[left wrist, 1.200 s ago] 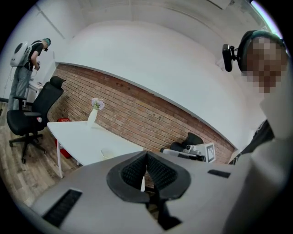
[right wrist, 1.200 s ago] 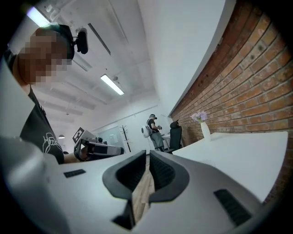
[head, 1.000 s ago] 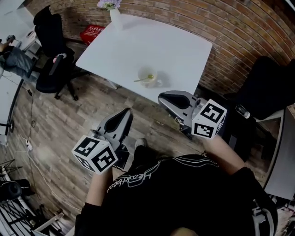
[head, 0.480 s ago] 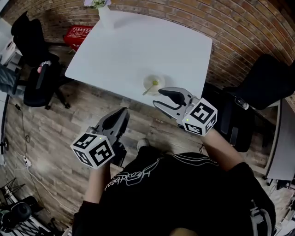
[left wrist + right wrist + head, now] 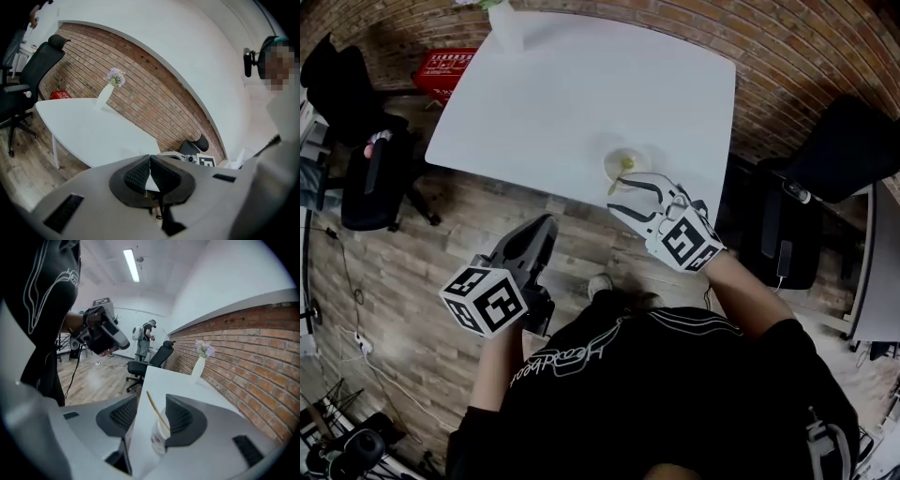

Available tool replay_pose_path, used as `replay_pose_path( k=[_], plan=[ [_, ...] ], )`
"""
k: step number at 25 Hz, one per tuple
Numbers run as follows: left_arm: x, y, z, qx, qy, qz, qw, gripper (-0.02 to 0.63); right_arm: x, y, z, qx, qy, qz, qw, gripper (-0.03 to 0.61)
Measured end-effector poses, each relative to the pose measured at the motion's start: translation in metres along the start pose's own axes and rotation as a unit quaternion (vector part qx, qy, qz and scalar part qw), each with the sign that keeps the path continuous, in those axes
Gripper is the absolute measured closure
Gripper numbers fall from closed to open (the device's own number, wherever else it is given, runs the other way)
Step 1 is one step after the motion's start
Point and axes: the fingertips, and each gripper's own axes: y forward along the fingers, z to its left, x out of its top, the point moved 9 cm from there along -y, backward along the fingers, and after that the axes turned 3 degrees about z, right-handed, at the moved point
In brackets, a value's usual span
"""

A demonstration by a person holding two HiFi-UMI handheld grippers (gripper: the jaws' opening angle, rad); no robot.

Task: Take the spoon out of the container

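Observation:
A small white cup (image 5: 626, 163) stands near the front edge of the white table (image 5: 581, 94), with a thin spoon (image 5: 617, 178) leaning out of it toward me. My right gripper (image 5: 621, 189) hovers at the table's edge just short of the cup, and its jaws are opening. In the right gripper view the cup (image 5: 161, 436) and the spoon handle (image 5: 156, 410) show in the gap of my right gripper (image 5: 152, 401), untouched by the pads. My left gripper (image 5: 546, 227) hangs over the wooden floor, shut and empty (image 5: 150, 158).
A white vase with flowers (image 5: 502, 23) stands at the table's far corner. A red basket (image 5: 441, 64) and a black office chair (image 5: 356, 178) sit left of the table, another black chair (image 5: 844, 150) right of it. A brick wall (image 5: 787, 56) runs behind.
My right gripper has moved forward and left to the table's edge by the cup, and its jaws have spread apart. The left gripper has kept its place, shut.

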Motion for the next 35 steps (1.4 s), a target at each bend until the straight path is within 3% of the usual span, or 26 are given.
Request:
replay_pose_path(
  k=[9,15,26,35],
  plan=[
    [0.0,0.001,0.026,0.0,-0.015,0.019,0.9997,0.609,-0.006,0.018,0.012,-0.062,-0.041,0.022,0.997,0.51],
    [0.0,-0.002,0.031,-0.007,-0.01,0.029,0.9995,0.609,-0.005,0.019,0.013,-0.083,-0.032,0.019,0.996,0.556],
    [0.004,-0.02,0.02,-0.037,-0.012,-0.01,0.9992,0.609,-0.002,0.007,0.005,-0.108,-0.03,0.011,0.994,0.572],
    [-0.009,-0.041,0.008,-0.017,-0.012,-0.016,0.9997,0.609,0.015,-0.01,-0.005,-0.122,0.01,-0.033,0.992,0.578]
  ],
)
